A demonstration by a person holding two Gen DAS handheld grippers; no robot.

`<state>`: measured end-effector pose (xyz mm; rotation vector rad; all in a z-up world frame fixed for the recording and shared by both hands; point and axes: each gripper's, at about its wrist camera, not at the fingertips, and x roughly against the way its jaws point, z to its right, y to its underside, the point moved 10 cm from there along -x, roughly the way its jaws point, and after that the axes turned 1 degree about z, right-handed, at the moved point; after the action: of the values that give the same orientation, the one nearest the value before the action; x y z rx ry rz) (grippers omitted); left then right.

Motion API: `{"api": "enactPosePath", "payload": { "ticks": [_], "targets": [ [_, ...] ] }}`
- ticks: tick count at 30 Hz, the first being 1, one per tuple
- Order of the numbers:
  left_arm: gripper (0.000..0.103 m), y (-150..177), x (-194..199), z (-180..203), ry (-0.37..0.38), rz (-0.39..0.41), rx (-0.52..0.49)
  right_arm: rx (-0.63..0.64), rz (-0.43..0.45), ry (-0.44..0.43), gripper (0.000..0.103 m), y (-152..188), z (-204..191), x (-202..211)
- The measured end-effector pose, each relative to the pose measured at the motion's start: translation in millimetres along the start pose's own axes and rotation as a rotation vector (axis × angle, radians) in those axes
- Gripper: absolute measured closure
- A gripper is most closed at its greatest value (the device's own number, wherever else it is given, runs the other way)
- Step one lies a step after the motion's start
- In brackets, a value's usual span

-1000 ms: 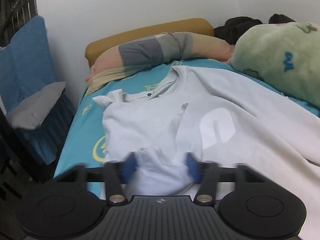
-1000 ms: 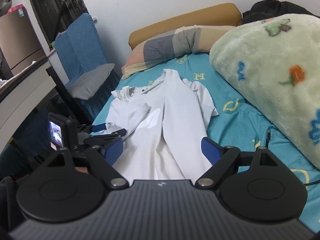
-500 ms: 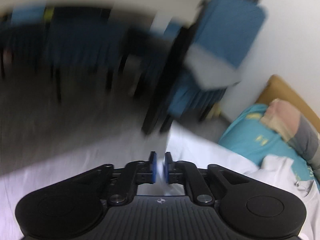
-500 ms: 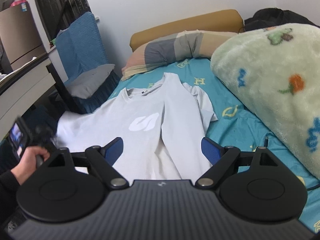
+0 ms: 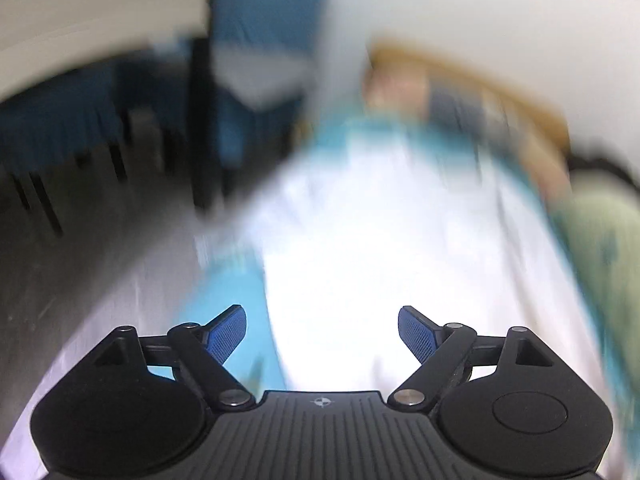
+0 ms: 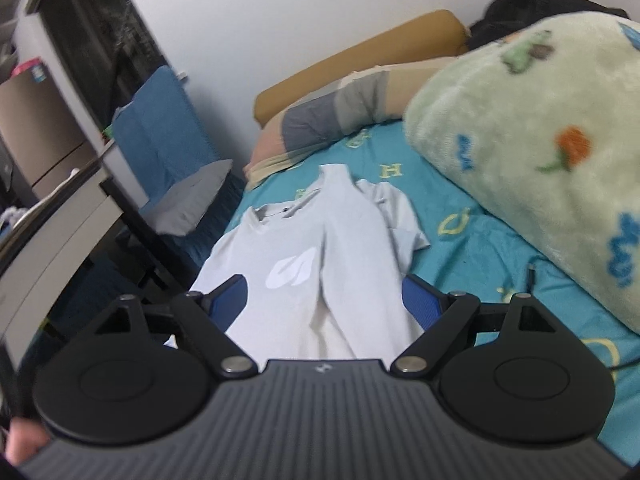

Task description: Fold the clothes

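A pale grey T-shirt [image 6: 320, 256] lies spread on the bed [image 6: 472, 240], collar toward the pillows, one side already folded in over the front, a white logo on its chest. The bed's turquoise sheet carries yellow letters. The right tongs [image 6: 324, 300] hover above the shirt's lower part, blue pads wide apart, gripping nothing. In the blurred left wrist view the left tongs [image 5: 322, 334] are opening over the same shirt [image 5: 380, 248], with no cloth between the pads. A striped grey and peach pillow [image 6: 332, 120] rests against a mustard bolster [image 6: 360, 60] at the head of the bed. A green fleece blanket [image 6: 540, 152] with blue and orange motifs is heaped along the shirt's far side. A blue-covered chair [image 6: 160, 128] with a grey cushion [image 6: 192, 196] stands beside the bed.
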<state>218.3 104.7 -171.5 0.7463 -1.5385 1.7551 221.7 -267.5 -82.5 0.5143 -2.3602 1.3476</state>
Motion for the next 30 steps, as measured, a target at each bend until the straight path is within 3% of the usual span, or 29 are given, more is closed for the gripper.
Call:
{"api": "enactPosePath", "payload": {
  "ticks": [3, 6, 9, 11, 14, 15, 19, 23, 26, 29, 30],
  "targets": [
    [0.029, 61, -3, -3, 0.019, -0.193, 0.019, -0.019, -0.012, 0.040, 0.017, 3, 12, 7],
    [0.030, 79, 9, -1, 0.008, -0.212, -0.001, -0.041, -0.028, 0.049, 0.017, 8, 19, 14],
    [0.045, 94, 20, 9, 0.032, -0.283, -0.007, 0.004, -0.036, 0.039, 0.017, 14, 15, 22],
    [0.050, 101, 25, 12, 0.020, -0.309, -0.022, 0.051, -0.045, 0.023, 0.017, 22, 9, 28],
    [0.092, 113, 33, 17, 0.003, -0.347, -0.045, 0.109, -0.072, 0.002, 0.017, 37, 3, 36],
    [0.099, 111, 36, 14, 0.006, -0.353, -0.030, 0.123, -0.081, -0.003, 0.017, 41, 1, 38],
    [0.102, 90, 59, 0, -0.014, -0.338, 0.037, 0.161, -0.073, -0.019, 0.017, 46, -8, 48],
    [0.103, 77, 84, -31, -0.192, -0.313, 0.027, 0.163, -0.038, -0.040, 0.017, 40, -15, 58],
    [0.101, 78, 88, -38, -0.200, -0.319, 0.044, 0.141, -0.007, -0.044, 0.017, 29, -18, 63],
    [0.084, 61, 95, -18, -0.137, -0.249, 0.045, 0.108, -0.003, -0.041, 0.017, 22, -17, 67],
    [0.067, 51, 98, -4, -0.105, -0.211, 0.034, 0.097, -0.006, -0.037, 0.017, 20, -16, 69]
  ]
}}
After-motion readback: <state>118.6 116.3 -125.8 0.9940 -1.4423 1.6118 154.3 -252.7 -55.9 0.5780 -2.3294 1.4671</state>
